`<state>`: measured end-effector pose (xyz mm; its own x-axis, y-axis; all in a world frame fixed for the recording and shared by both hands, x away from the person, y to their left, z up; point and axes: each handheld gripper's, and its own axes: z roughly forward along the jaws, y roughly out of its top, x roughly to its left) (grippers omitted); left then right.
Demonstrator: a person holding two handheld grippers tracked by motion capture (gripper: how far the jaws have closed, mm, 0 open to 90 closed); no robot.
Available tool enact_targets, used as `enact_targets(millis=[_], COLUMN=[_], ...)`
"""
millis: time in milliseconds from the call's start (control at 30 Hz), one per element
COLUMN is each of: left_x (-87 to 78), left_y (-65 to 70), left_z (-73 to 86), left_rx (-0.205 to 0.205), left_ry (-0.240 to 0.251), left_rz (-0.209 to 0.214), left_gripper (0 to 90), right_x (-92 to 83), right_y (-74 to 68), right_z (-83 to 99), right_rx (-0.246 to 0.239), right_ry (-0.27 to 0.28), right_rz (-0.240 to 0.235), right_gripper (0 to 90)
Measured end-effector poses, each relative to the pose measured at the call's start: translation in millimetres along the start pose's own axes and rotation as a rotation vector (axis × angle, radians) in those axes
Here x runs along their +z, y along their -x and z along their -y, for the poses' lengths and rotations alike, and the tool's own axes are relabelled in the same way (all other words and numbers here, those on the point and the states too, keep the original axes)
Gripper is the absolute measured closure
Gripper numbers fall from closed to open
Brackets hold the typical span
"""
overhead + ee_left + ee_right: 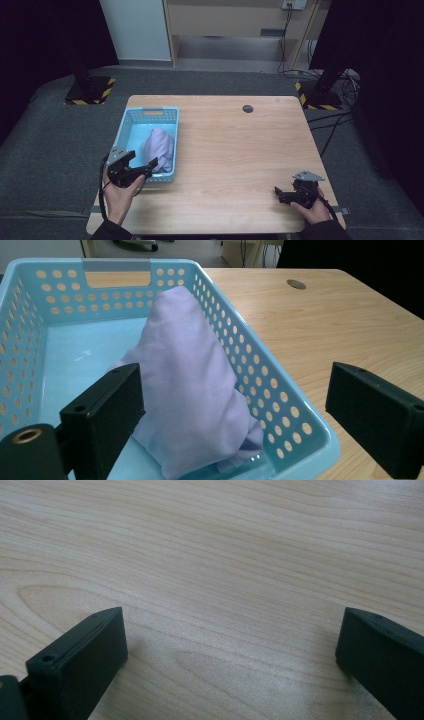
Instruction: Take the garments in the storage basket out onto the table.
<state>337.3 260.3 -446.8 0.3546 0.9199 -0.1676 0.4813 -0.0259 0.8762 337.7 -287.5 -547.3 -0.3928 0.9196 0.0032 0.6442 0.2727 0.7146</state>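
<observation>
Left gripper (145, 167) sat at the near edge of the perforated light-blue plastic basket (131, 119), jaws spread wide, straddling its right wall. Crumpled lilac cloth (160, 148) lay inside, against that wall. Right gripper (282, 192) rested low over the wooden table (235, 145), jaws spread, gripping nothing.

Overhead and left views share the basket (148, 116) (close-up left).

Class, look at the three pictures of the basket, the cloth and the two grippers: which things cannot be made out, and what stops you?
- Basket floor under the lilac cloth: covered by it, left gripper view.
- What garment the cloth is: bunched up.
- Left gripper to cloth, touching or apart: too small, high view.
- Dark disc on the table: too small.
- Right gripper body: cut off at the bottom edge.
</observation>
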Motion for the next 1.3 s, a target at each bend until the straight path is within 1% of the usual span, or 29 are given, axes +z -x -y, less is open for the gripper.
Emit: enact_targets(millis=[133, 300, 500, 567, 700, 867, 1067, 1300], left_x=[3.5, 6.9, 7.8, 8.4, 9.3, 12.2, 16.4, 21.5], left_y=[-1.1, -4.0, -9.6, -10.5, -11.5, -11.2, -13.7, -17.8], left_z=[-0.9, -1.6, -3.6, -6.0, -12.3, -19.7, -23.6, -27.6], left_rx=[0.002, -0.005, -0.020, -0.013, -0.012, -0.012, -0.015, -0.028], left_ry=[0.000, -0.004, 0.008, 0.002, 0.012, 0.018, 0.017, 0.018], left_rz=[0.000, -0.003, -0.012, -0.018, -0.022, -0.018, -0.020, -0.022], left_gripper=[7.8, 8.0, 8.3, 8.3, 8.3, 8.6, 8.6, 8.7], right_x=[0.0, 0.0, 0.0, 0.0, 0.0, 0.0, 0.0, 0.0], right_y=[0.0, 0.0, -0.1, 0.0, 0.0, -0.1, 0.0, -0.1], right_z=[0.0, 0.0, 0.0, 0.0, 0.0, 0.0, 0.0, 0.0], right_rx=[0.000, 0.000, 0.001, 0.000, 0.000, 0.002, 0.000, 0.002], right_ry=[0.000, 0.000, 0.000, 0.000, 0.000, 0.000, 0.000, -0.001], right_rz=[0.000, 0.000, 0.000, 0.000, 0.000, 0.000, 0.000, 0.000], right_gripper=[0.4, 0.4, 0.4, 0.4, 0.4, 0.4, 0.4, 0.4])
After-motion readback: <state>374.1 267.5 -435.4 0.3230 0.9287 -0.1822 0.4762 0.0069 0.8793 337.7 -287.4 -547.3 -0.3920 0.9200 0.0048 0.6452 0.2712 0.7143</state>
